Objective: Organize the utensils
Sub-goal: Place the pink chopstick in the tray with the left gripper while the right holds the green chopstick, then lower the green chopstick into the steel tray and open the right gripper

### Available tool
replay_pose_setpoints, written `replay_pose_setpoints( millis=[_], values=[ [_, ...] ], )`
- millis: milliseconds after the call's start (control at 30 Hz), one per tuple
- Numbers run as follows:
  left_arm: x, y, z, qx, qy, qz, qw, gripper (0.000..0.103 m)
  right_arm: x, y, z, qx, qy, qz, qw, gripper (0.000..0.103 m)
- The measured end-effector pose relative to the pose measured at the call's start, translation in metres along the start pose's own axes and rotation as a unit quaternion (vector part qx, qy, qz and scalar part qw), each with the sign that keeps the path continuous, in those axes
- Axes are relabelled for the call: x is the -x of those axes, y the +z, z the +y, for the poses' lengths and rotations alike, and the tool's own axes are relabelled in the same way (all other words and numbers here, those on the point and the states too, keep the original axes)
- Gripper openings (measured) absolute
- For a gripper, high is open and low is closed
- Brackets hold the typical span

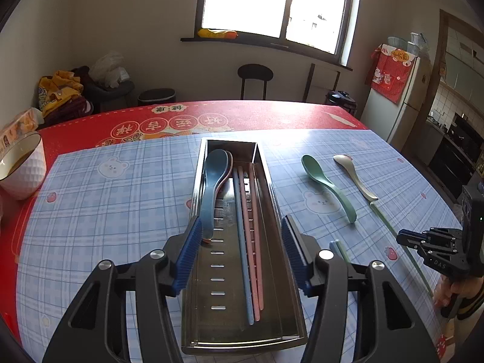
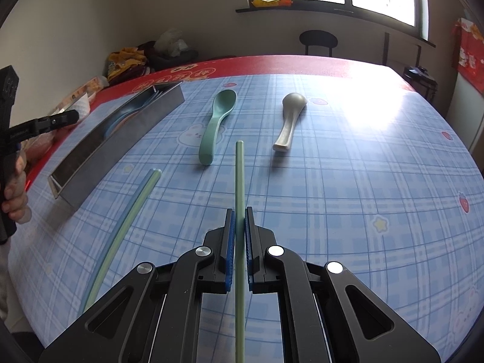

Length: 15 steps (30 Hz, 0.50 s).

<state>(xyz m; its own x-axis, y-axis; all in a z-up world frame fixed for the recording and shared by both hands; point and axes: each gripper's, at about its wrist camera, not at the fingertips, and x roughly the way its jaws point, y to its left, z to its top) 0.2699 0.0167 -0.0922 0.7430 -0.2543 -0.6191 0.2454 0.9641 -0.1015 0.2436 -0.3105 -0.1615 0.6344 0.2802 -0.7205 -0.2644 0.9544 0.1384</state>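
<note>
A long steel tray (image 1: 270,181) lies lengthwise under my left gripper (image 1: 241,222), which hovers open with nothing between its blue pads. Inside the tray are a blue spoon (image 1: 211,178) stacked on a pink one, a blue chopstick (image 1: 242,242) and two pink chopsticks (image 1: 253,242). My right gripper (image 2: 239,211) is shut on a green chopstick (image 2: 239,175) that points away over the mat. On the mat lie a green spoon (image 2: 217,121), a beige spoon (image 2: 290,118) and a blue and a green chopstick (image 2: 127,220) side by side. The tray (image 2: 121,139) sits to the left in the right wrist view.
A white bowl (image 1: 22,166) stands at the table's left edge on the red cloth (image 1: 90,133). The blue checked mat (image 2: 363,181) covers most of the table. A chair (image 1: 254,78) and a fridge (image 1: 393,106) stand beyond the far edge.
</note>
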Motion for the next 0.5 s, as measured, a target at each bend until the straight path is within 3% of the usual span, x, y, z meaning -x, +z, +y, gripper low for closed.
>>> replay_pose_setpoints(
  millis=[33, 100, 200, 367, 500],
  values=[
    [0.004, -0.004, 0.0, -0.009, 0.004, -0.012, 0.9999, 0.067, 0.0, 0.001, 0.0, 0.0, -0.002, 0.001, 1.0, 0.006],
    [0.01, -0.01, 0.0, -0.021, 0.016, -0.034, 0.9991, 0.091, -0.001, 0.001, 0.0, -0.001, -0.007, 0.006, 1.0, 0.006],
    [0.015, -0.014, 0.004, -0.026, 0.021, -0.059, 0.9977, 0.097, -0.004, 0.003, -0.001, -0.006, -0.014, 0.017, 1.0, 0.006],
    [0.018, -0.019, 0.02, -0.002, 0.01, -0.075, 0.9971, 0.097, -0.003, 0.008, 0.0, -0.018, -0.025, 0.029, 0.999, 0.006],
    [0.018, -0.022, 0.031, 0.019, 0.016, -0.067, 0.9974, 0.097, 0.005, 0.021, 0.007, -0.035, -0.006, 0.017, 0.999, 0.006]
  ],
)
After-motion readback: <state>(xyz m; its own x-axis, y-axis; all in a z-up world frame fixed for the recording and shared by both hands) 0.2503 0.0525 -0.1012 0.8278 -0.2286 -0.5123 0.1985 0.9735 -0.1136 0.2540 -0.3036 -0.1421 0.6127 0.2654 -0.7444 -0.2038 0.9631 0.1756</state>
